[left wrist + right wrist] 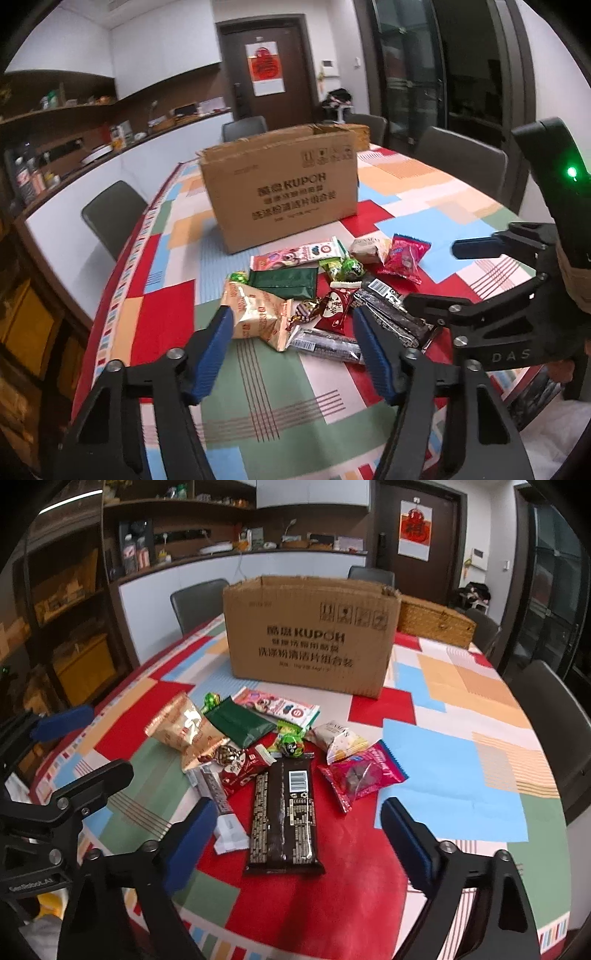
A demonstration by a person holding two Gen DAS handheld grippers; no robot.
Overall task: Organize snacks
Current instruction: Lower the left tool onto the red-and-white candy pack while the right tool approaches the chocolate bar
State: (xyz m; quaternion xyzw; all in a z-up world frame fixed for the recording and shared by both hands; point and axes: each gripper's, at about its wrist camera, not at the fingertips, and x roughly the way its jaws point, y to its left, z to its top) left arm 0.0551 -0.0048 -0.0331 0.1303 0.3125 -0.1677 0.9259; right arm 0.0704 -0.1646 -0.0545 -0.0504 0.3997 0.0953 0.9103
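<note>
- Loosely heaped, the snacks sit on the patchwork-covered surface (pixel 454 746) just in front of a cardboard box (pixel 310 635) whose top is open.
- A long dark chocolate bar (pixel 282 812) lies nearest the right tongs (pixel 295 834), barcode side up, its near end between the two blue pads without touching either.
- Beside it are a gold crinkled bag (pixel 255 314), a dark green pouch (pixel 286 282), a pink cartoon-printed packet (pixel 277 707), a magenta wrapper (pixel 364 775) and a small red packet (pixel 334 308).
- The left tongs (pixel 291 347) hover spread over the near edge of the heap, gripping nothing; the gold crinkled bag is just beside the left-hand pad.
- The right tongs are spread too, and empty.
- A woven basket (pixel 436 622) stands behind the box.
</note>
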